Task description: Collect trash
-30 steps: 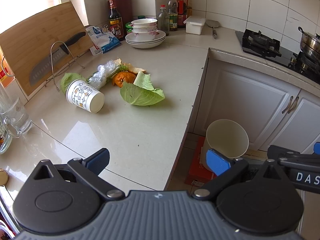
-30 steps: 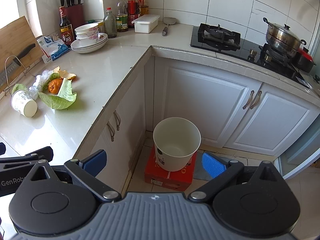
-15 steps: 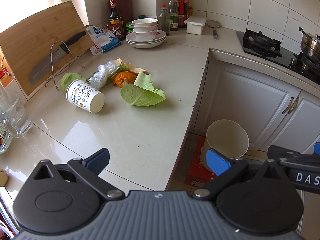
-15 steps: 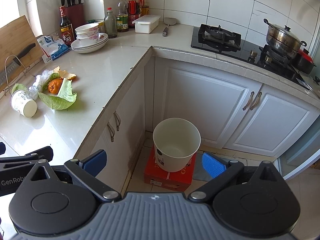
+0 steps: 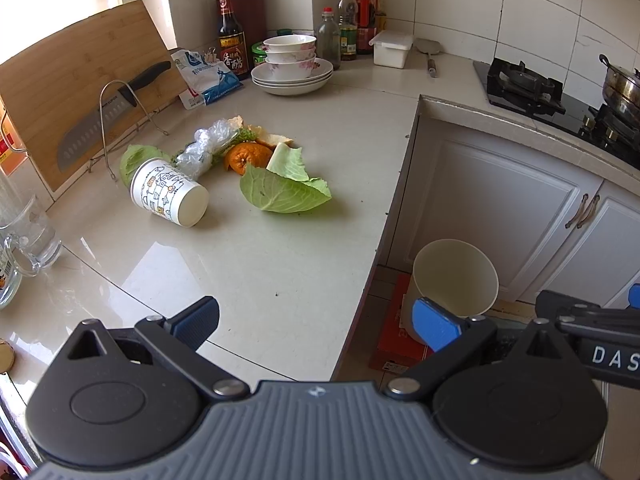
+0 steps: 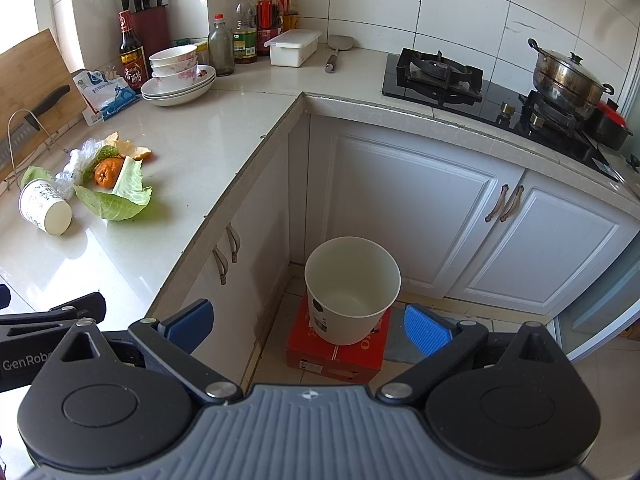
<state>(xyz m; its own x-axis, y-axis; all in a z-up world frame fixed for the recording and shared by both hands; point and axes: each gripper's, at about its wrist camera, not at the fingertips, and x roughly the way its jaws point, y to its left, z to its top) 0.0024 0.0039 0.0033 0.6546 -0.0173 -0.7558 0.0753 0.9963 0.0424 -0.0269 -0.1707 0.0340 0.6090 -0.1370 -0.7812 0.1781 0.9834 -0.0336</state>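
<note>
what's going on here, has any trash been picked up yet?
Not yet. A person holds two handheld grippers; the left gripper and right gripper are both open and empty. The trash sits untouched on the counter: a tipped paper cup, cabbage leaves, orange peel and crumpled plastic wrap. The white bin stands on a red box on the floor and looks empty.
</note>
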